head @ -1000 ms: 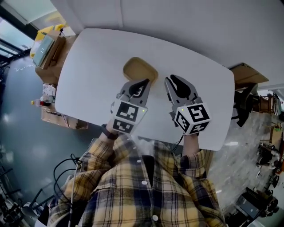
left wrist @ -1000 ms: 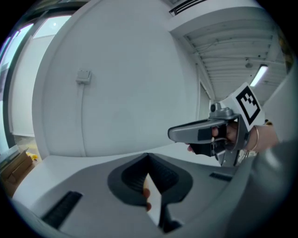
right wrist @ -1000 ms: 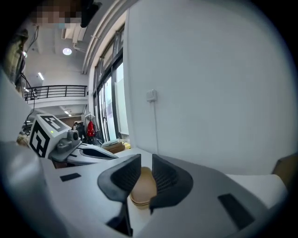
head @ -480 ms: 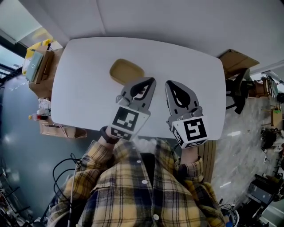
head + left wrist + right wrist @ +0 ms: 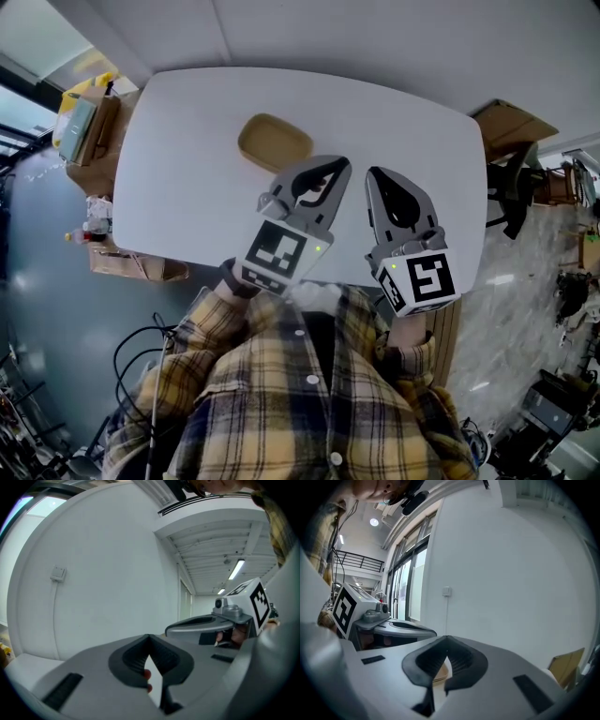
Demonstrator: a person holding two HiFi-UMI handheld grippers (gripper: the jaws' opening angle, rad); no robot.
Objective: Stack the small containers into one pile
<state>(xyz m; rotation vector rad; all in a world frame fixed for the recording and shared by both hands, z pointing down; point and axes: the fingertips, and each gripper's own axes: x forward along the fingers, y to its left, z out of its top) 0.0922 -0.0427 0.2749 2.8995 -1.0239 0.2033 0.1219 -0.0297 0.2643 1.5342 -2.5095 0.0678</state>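
Observation:
A tan pile of small containers [image 5: 275, 142] sits on the white table [image 5: 187, 187], left of centre toward the far side. Both grippers hang above the near half of the table, clear of the pile. My left gripper [image 5: 337, 165] is shut with nothing between its pads [image 5: 149, 638] and points toward the wall. My right gripper [image 5: 376, 174], close beside it, is shut and empty too [image 5: 446, 640]. A sliver of the tan pile [image 5: 439, 672] shows below the right gripper's closed jaws in the right gripper view.
Cardboard boxes [image 5: 86, 117] stand on the floor off the table's left end, with another box [image 5: 514, 127] and a dark chair [image 5: 511, 202] off its right end. A white wall [image 5: 511, 573] rises behind the table. The person's plaid shirt [image 5: 300, 403] fills the near foreground.
Both grippers have drawn back from the container pile and now hover higher, tilted up toward the wall. The right gripper's jaws have closed.

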